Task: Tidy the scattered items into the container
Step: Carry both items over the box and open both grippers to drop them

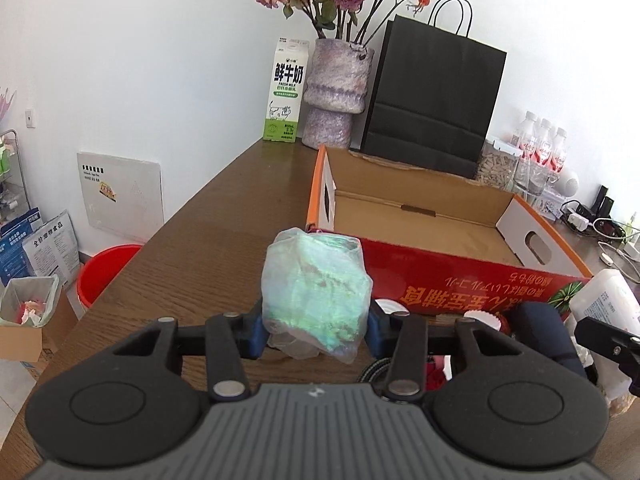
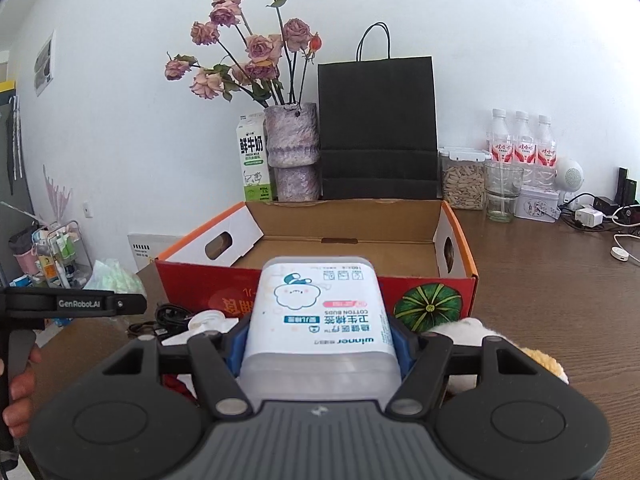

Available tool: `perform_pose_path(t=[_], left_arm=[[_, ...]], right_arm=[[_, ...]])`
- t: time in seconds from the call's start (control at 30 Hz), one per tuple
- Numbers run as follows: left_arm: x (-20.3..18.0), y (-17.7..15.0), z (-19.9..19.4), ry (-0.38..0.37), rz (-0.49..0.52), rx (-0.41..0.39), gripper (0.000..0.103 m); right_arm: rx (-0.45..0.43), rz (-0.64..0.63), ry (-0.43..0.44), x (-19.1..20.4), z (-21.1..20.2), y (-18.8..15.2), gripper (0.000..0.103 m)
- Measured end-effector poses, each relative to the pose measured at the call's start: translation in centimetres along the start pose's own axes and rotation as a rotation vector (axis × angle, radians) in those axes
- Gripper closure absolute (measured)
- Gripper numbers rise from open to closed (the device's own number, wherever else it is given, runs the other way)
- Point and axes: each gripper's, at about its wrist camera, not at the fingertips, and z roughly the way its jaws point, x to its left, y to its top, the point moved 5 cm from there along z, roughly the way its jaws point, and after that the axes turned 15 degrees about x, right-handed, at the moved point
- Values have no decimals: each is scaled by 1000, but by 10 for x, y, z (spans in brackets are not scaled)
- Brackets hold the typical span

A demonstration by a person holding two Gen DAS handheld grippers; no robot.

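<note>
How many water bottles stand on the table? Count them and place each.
3 water bottles: left, middle, right, side by side at the wall, behind the glass. More may be hidden.

**Hand-Held Gripper: External Appearance**

Each hand-held gripper, left [image 1: 316, 330] and right [image 2: 320, 340], has a grey ribbed centre plate bearing a small pale emblem. Two round black housings with circular recesses flank this plate. Black linkage arms pivot on silver round-headed pins. The fingers [image 1: 252, 332] carry blue pads. In the right wrist view, the left unit's black side bar is marked "GenRobot.AI" in white lettering.
</note>
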Motion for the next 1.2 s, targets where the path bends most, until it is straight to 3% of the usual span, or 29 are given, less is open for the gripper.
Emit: perform_pose_path(t=[0.43,0.67,0.77,0.93,1.2], left_arm=[[-51,84,-10,-42,64,-121,56],[-71,115,19,-65,3,-129,56],[-75,120,36,-63,-16,-135,56],[-71,125,69,7,-43,-132,56],[-61,115,99,42,-16,-32,56]], right_arm=[[-134,-8,-69,-5,-7,87,38],[-154,63,-69,-17,21,132,38],[-162,81,-80,-22,41,136,38],[-129,103,-91,-34,78,130,38],[-26,106,-103,-39,105,117,38]])
